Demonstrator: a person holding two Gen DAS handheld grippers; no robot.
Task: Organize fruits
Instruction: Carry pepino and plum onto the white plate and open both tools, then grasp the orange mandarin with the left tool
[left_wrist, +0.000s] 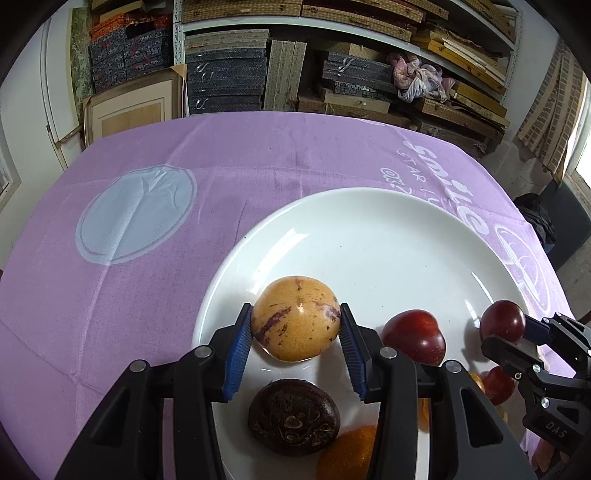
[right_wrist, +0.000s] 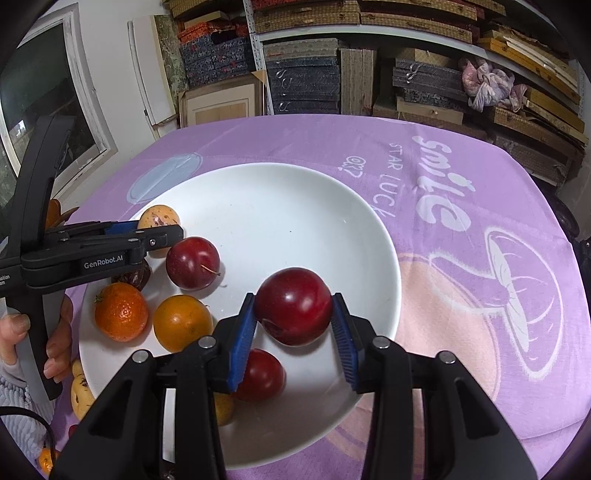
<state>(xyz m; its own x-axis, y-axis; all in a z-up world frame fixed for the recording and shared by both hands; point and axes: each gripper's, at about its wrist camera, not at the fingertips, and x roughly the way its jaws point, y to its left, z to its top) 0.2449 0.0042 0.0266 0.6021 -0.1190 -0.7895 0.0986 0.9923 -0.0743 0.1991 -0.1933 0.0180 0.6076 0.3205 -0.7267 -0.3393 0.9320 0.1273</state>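
My left gripper (left_wrist: 295, 319) is shut on a yellow fruit with purple streaks (left_wrist: 295, 317), held just over the near left part of a white plate (left_wrist: 369, 229). Below it on the plate lies a dark brown fruit (left_wrist: 293, 417). My right gripper (right_wrist: 293, 308) is shut on a dark red plum (right_wrist: 293, 306) over the plate (right_wrist: 295, 206). In the right wrist view the plate also carries another red plum (right_wrist: 192, 263), a third plum (right_wrist: 264, 374), a tangerine (right_wrist: 121, 312) and an orange fruit (right_wrist: 181, 322). The left gripper (right_wrist: 162, 225) enters that view from the left, with the yellow fruit (right_wrist: 159, 218).
A purple cloth with white print (right_wrist: 443, 206) covers the table. Loose fruits lie off the plate at its near left edge (right_wrist: 79, 391). A person's hand (right_wrist: 55, 350) holds the left gripper's handle. Shelves of stacked boxes (left_wrist: 295, 66) stand behind the table.
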